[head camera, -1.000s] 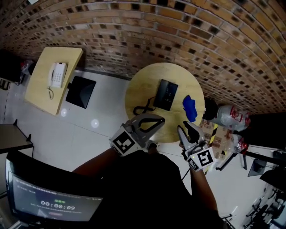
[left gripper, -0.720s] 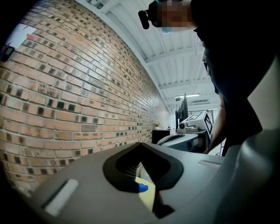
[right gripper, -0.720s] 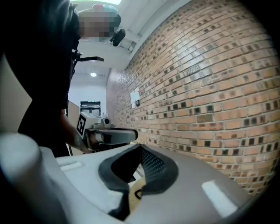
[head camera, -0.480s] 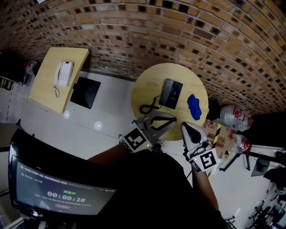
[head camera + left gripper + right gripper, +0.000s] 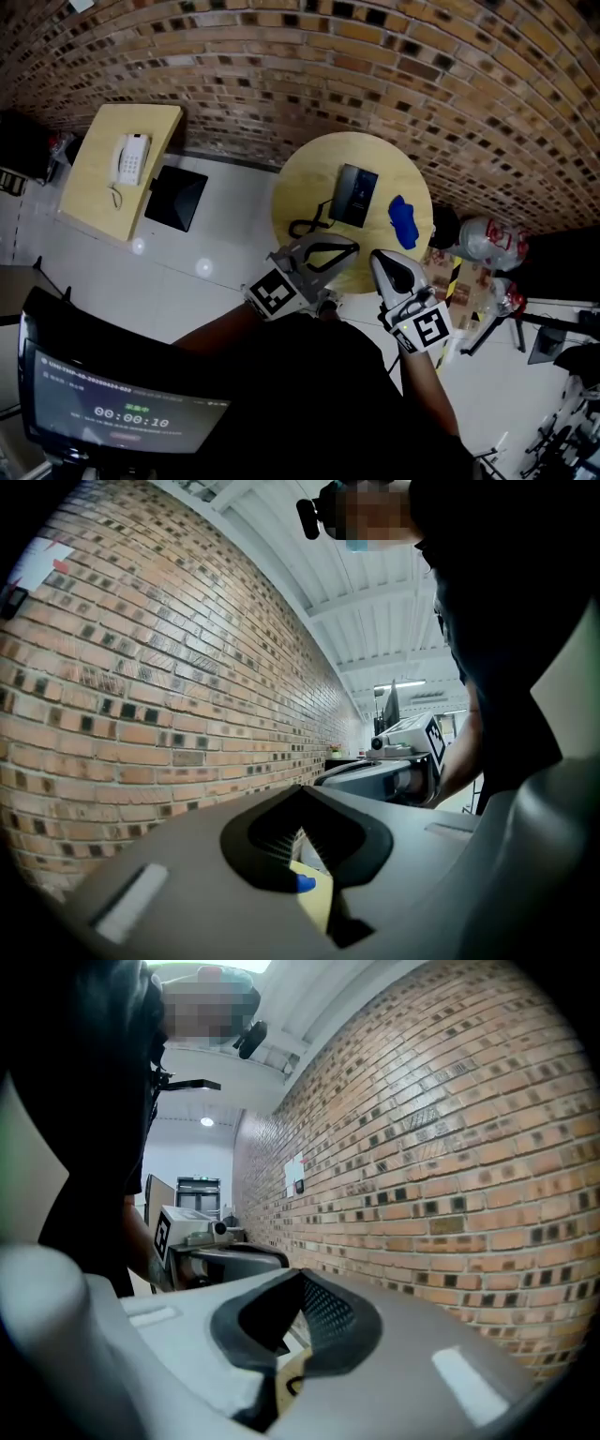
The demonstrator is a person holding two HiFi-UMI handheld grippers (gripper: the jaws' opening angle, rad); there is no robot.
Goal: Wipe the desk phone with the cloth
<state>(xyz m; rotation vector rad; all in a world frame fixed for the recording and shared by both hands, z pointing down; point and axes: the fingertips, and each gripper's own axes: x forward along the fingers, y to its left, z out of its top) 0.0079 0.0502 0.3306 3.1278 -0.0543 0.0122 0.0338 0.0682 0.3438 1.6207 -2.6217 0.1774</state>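
Observation:
A black desk phone (image 5: 353, 195) with a coiled cord lies on the round wooden table (image 5: 298, 183). A crumpled blue cloth (image 5: 403, 222) lies to its right. My left gripper (image 5: 352, 247) hovers at the table's near edge, jaws shut and empty. My right gripper (image 5: 378, 256) is beside it, short of the cloth, also shut on nothing. In the left gripper view the closed jaws (image 5: 302, 791) frame a sliver of table and blue cloth (image 5: 305, 884). The right gripper view's closed jaws (image 5: 300, 1274) show a bit of black cord (image 5: 292, 1384).
A brick wall (image 5: 394, 84) runs behind the table. At the left stand a rectangular table (image 5: 94, 202) with a white phone (image 5: 128, 158) and a black square object (image 5: 175, 200) on the floor. Plastic bags and clutter (image 5: 487, 246) lie at the right. A monitor (image 5: 122, 405) is at the lower left.
My right gripper's jaws were apart a second ago and are now closed. Both grippers stay near the table's front edge; the view has shifted slightly.

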